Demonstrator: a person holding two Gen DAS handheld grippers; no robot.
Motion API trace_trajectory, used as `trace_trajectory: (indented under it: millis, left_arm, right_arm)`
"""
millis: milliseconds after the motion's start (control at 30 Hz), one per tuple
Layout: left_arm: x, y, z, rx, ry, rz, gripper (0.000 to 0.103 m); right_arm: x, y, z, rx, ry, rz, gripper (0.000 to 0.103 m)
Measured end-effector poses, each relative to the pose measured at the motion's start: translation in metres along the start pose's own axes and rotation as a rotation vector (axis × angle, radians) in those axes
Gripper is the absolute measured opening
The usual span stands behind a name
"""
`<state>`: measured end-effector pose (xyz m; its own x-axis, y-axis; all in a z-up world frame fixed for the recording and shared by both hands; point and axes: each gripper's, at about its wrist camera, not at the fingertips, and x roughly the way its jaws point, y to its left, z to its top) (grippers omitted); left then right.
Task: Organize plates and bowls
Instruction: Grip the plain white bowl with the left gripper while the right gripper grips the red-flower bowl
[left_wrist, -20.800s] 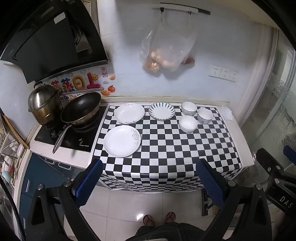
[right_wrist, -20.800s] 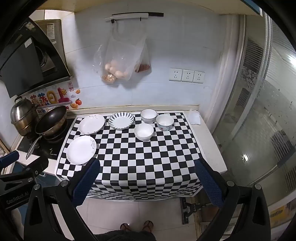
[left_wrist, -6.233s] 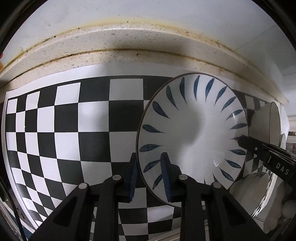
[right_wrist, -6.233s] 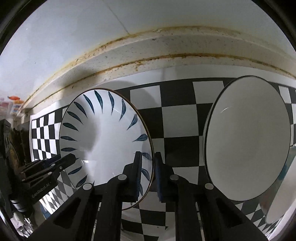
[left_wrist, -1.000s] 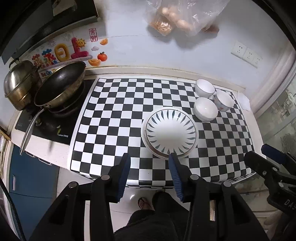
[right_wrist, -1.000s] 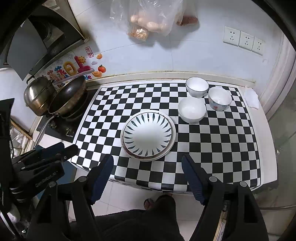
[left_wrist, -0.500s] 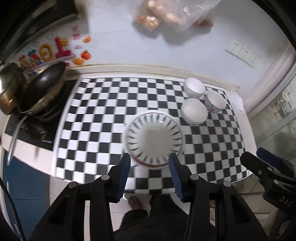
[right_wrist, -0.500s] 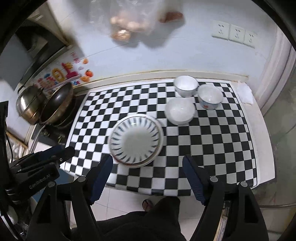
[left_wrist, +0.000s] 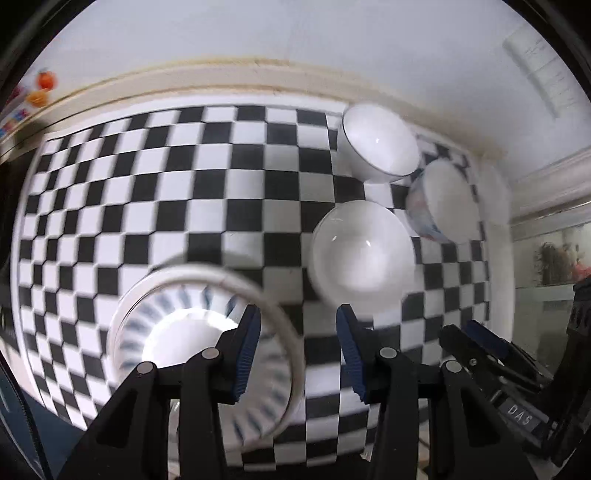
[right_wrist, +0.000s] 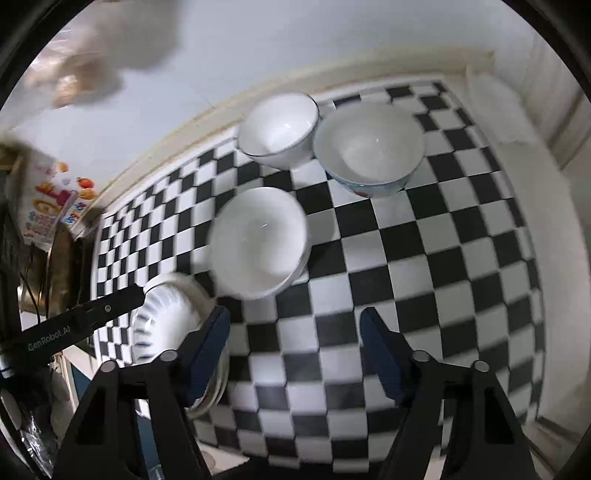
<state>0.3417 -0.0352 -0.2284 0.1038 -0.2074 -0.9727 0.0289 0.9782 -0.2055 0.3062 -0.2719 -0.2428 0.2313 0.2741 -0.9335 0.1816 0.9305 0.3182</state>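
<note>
A stack of plates (left_wrist: 192, 325), topped by the blue-leaf plate, sits on the checkered cloth near the front edge; it also shows in the right wrist view (right_wrist: 166, 321). Three bowls stand to its right: a plain white bowl (left_wrist: 364, 258) (right_wrist: 258, 240), a dark-rimmed white bowl (left_wrist: 376, 144) (right_wrist: 279, 127) at the back, and a patterned bowl (left_wrist: 443, 201) (right_wrist: 369, 147). My left gripper (left_wrist: 297, 350) is open and empty, just before the white bowl and beside the stack. My right gripper (right_wrist: 293, 350) is open and empty, in front of the white bowl.
The checkered cloth (right_wrist: 443, 258) covers the counter up to the back wall. A pan and stove area (right_wrist: 55, 258) lie at the far left. A folded white cloth (right_wrist: 491, 107) lies at the counter's right end. The counter's front edge is just below both grippers.
Both grippers have dropped from high above the counter to close over it, moving toward the bowls. The plate stack and bowls have not moved.
</note>
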Motion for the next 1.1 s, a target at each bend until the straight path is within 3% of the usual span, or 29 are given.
trace_trajectory:
  millis: [200,300,367,400,467,500,767,1100]
  left_arm:
    - [0.074,-0.011,0.040,0.007,0.130,0.027,0.040]
    - [0.091,-0.013,0.048,0.004,0.153,0.028,0.039]
    - [0.099,-0.014,0.050,0.006,0.169,0.019,0.022]
    - [0.102,-0.016,0.051,0.010,0.177,0.020,0.020]
    - [0.104,-0.018,0.052,0.014,0.178,0.030,0.016]
    - [0.103,-0.018,0.052,0.010,0.171,0.031,0.016]
    - [0.086,-0.025,0.038,0.017,0.148,0.028,0.015]
    - [0.057,-0.054,-0.001,0.062,0.147,-0.014,0.015]
  right_arm:
    - [0.069,-0.012,0.040,-0.009,0.107,0.025,0.062]
    - [0.093,-0.011,0.054,-0.027,0.143,0.022,0.051]
    - [0.103,-0.009,0.060,-0.036,0.157,0.022,0.037]
    - [0.107,-0.008,0.062,-0.042,0.162,0.019,0.033]
    - [0.114,-0.005,0.067,-0.061,0.170,0.001,0.015]
    - [0.117,-0.004,0.069,-0.068,0.175,-0.005,0.012]
    - [0.112,0.002,0.070,-0.105,0.174,-0.023,0.011]
    - [0.059,-0.011,0.038,-0.128,0.177,-0.021,0.011]
